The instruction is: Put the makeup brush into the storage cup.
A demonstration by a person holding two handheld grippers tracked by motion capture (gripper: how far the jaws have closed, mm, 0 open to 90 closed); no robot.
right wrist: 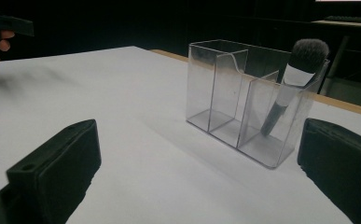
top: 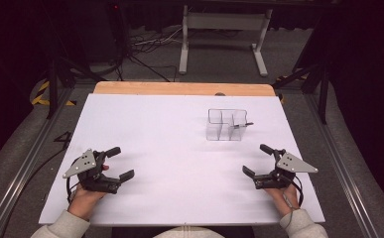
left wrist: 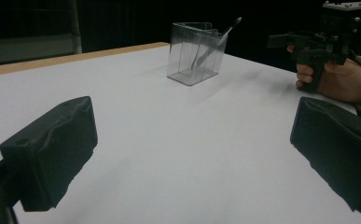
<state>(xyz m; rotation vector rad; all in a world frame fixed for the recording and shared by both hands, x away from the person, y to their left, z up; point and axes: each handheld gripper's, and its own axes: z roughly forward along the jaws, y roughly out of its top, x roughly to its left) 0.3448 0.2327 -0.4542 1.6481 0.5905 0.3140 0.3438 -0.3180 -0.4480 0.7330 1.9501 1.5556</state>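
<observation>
Right gripper view: brush (right wrist: 288, 91) leans in the clear organizer (right wrist: 225, 100); right gripper (top: 262, 161) and left gripper (top: 116, 162) both open, empty. Approach the handle squarely, lift straight.

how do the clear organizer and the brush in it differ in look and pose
The clear organizer is see-through plastic with dividers; the brush is opaque, with a dark fluffy head and a silver-to-dark handle. The organizer stands upright and square on the white table; the brush leans at a tilt, head up, poking above the rim. The organizer is wide and boxy; the brush is slim. Both sit on the table's far right part, untouched by either gripper.
</observation>
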